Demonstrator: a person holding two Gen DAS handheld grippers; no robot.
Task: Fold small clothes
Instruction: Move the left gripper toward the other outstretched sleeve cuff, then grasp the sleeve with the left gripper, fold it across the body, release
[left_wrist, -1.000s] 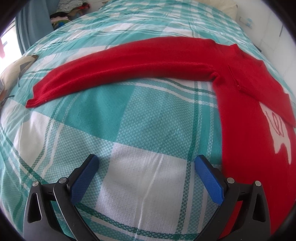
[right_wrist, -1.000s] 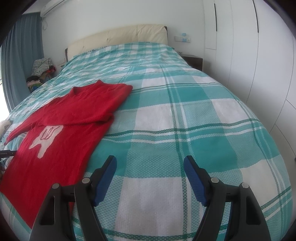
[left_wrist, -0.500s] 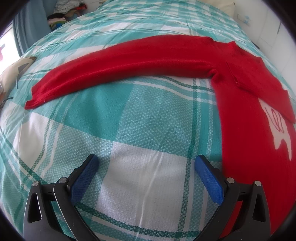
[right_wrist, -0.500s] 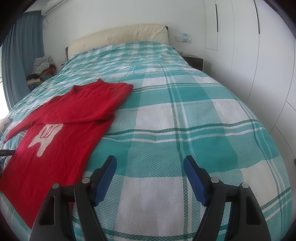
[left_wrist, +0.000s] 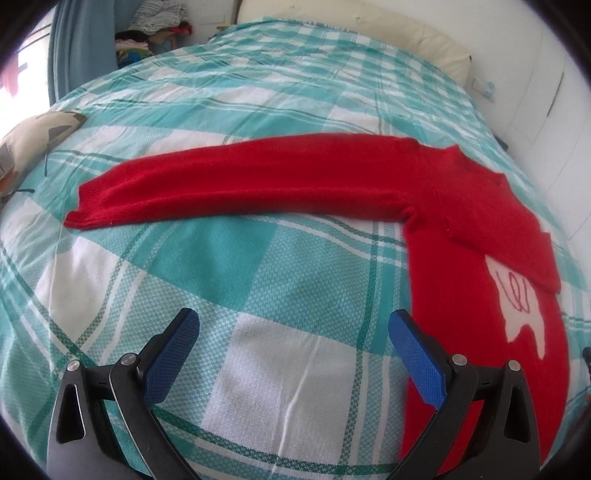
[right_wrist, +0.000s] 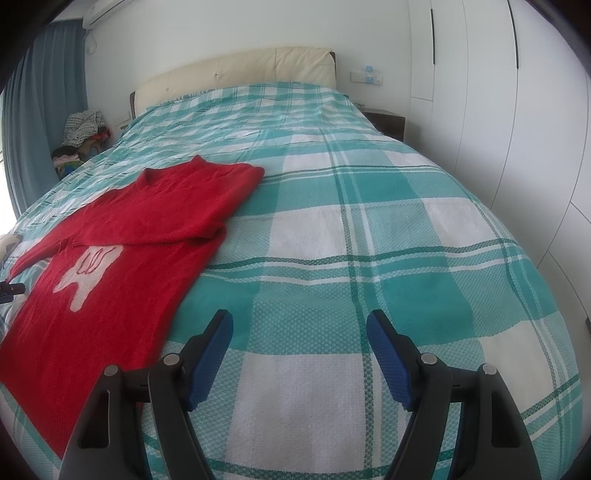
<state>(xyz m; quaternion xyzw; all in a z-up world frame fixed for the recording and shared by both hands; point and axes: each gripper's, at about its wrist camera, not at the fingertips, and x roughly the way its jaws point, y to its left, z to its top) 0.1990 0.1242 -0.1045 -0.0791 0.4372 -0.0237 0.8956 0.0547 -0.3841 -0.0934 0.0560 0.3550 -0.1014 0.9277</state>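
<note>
Currently the red knitted sweater with a white tooth motif lies flat on the bed with the teal-and-white checked cover; one sleeve is already folded across the chest, while the other long red sleeve extends straight out toward 9 o'clock in the left wrist view. Both tools are released and hold nothing: the left tongs hang spread over bare cover, with the sweater's side edge just beside the 3 o'clock pad, and the right tongs stand spread over bare cover, with the sweater body at 9 to 10 o'clock. The step in hand is judged to be the fold of the extended sleeve. To do it well, approach the cuff at the 9 o'clock end, pinch both knit layers close to the edge without catching the cover beneath, lift only enough to clear, and carry the cuff toward 3 o'clock across the chest. Lay it parallel to the folded sleeve. Knit stretches readily, so avoid dragging.
</note>
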